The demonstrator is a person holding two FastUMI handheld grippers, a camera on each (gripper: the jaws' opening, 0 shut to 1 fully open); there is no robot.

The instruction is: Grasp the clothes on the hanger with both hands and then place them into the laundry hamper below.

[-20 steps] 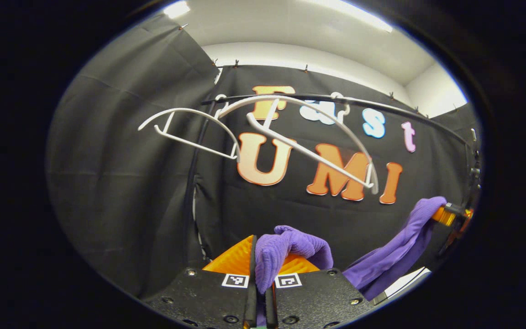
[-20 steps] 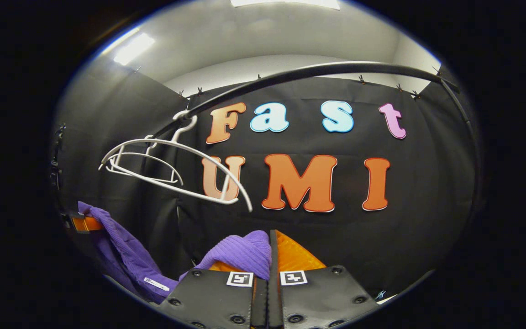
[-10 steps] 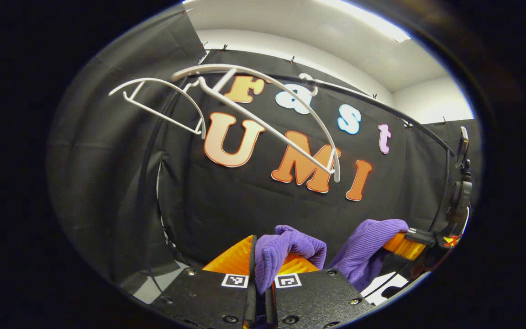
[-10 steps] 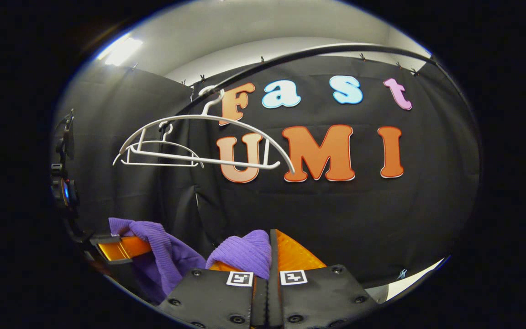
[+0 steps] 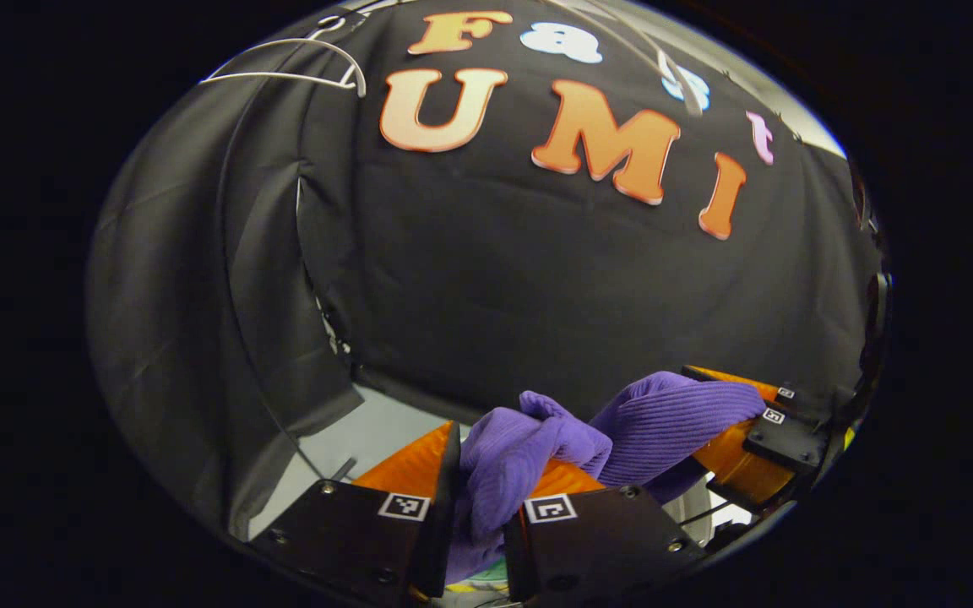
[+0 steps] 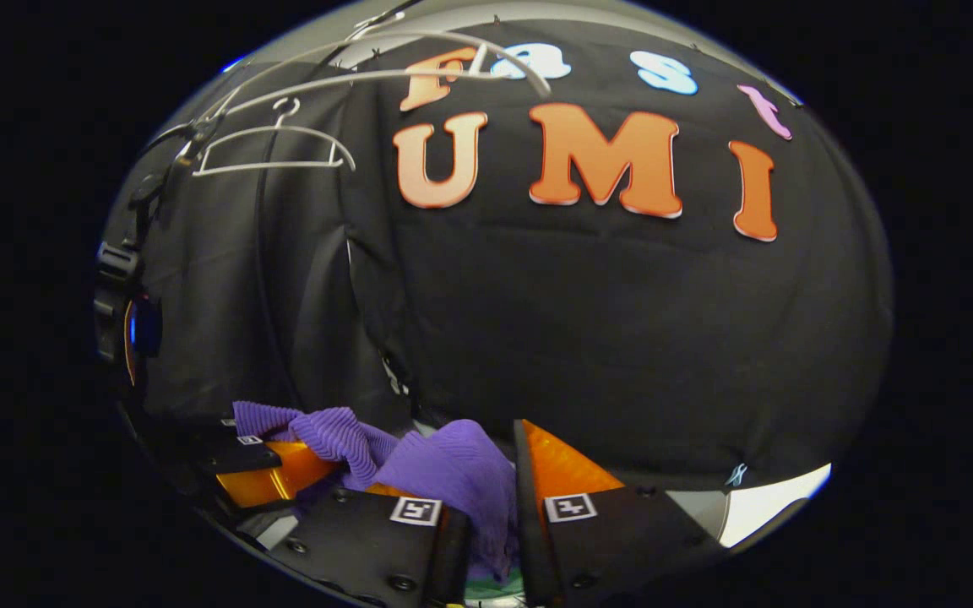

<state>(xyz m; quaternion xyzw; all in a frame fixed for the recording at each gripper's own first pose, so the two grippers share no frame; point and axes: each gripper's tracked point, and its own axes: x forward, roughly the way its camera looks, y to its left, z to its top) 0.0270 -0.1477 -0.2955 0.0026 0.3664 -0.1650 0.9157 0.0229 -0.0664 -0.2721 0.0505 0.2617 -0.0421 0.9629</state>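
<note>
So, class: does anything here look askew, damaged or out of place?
Nothing stands out. The purple garment is off the white hangers, bunched between the left gripper and right gripper.

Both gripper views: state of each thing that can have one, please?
Purple garment: off the hangers, bunched between both grippers.
Left gripper: fingers shut on the garment.
Right gripper: fingers shut on the garment.
White hangers: bare, hanging on the rail.
</note>
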